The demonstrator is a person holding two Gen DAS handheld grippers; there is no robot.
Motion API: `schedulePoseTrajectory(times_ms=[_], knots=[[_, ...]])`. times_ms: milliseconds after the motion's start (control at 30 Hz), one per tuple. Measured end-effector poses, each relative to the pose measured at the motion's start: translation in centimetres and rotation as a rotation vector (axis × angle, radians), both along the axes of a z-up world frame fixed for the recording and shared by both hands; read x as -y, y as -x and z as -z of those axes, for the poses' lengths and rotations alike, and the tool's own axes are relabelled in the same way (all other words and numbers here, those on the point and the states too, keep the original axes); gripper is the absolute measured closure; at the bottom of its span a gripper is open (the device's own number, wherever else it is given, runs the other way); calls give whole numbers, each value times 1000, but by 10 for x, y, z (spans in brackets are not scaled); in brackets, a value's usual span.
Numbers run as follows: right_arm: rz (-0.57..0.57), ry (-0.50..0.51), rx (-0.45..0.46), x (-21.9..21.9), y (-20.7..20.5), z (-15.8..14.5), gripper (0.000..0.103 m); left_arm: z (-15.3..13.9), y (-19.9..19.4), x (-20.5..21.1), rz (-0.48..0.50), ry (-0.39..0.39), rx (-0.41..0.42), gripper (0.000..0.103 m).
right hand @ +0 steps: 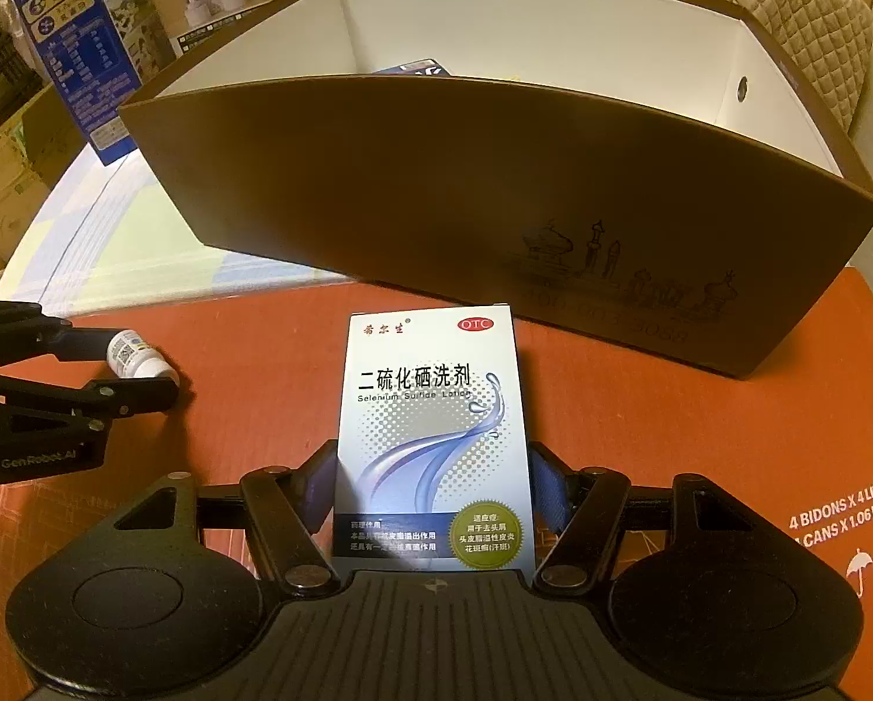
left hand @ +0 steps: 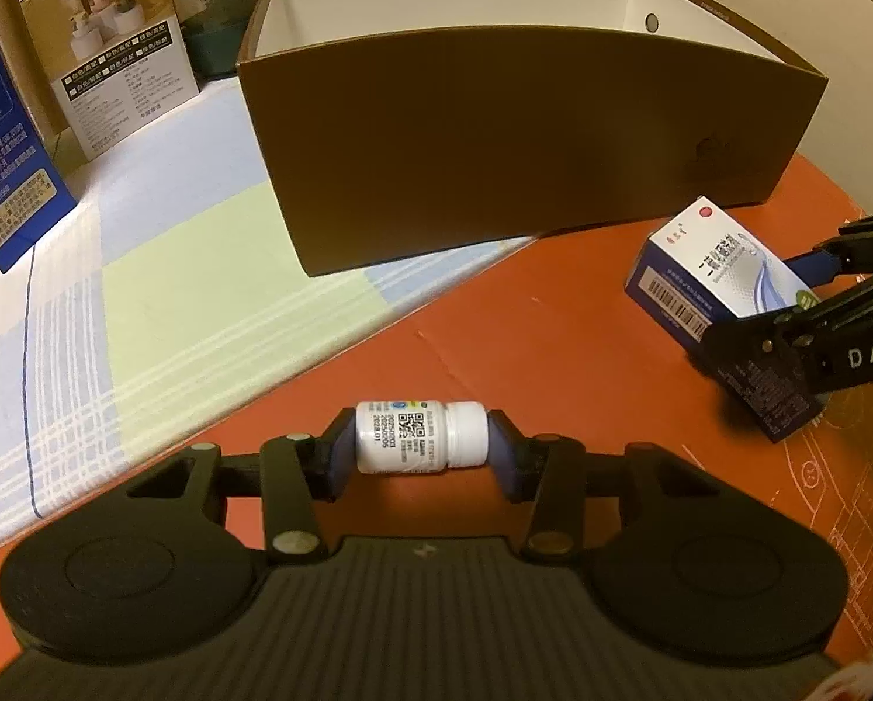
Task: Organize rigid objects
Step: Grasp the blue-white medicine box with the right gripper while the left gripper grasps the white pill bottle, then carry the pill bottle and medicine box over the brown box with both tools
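the small white bottle (left hand: 422, 437) lies on its side on the orange cardboard sheet (left hand: 553, 350) covering the bench, its long axis crosswise between the left tool (left hand: 422, 455), whose pads clamp it base and cap. the lotion carton (right hand: 433, 438) lies flat, pointing at the box, its sides gripped by the right tool (right hand: 433, 496). the open brown box (left hand: 524, 163) stands straight ahead of both tools, its near wall between them and the inside, so each load probably must rise over that rim; the right tool looks nearer.

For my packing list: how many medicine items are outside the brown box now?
2: a white pill bottle between the left tongs, and a lotion carton between the right tongs. More may lie hidden behind the brown box.
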State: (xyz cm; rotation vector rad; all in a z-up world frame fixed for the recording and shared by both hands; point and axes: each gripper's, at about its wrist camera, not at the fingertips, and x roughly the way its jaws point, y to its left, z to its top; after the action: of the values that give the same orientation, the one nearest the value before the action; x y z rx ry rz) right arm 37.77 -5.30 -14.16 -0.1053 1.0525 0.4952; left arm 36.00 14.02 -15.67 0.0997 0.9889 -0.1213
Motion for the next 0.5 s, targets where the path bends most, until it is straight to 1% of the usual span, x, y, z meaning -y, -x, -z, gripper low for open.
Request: schedulePoseTrajectory(times_ms=[233, 300, 400, 500], knots=[[-22, 8, 9, 0, 10, 0, 40, -1, 14, 16, -16, 24, -11, 62], [-27, 8, 7, 0, 11, 0, 40, -2, 21, 24, -13, 38, -16, 62], [-39, 11, 5, 1, 13, 0, 40, -2, 33, 37, -1, 32, -18, 62], [-51, 16, 0, 2, 15, 0, 40, -3, 43, 45, -8, 42, -33, 62]])
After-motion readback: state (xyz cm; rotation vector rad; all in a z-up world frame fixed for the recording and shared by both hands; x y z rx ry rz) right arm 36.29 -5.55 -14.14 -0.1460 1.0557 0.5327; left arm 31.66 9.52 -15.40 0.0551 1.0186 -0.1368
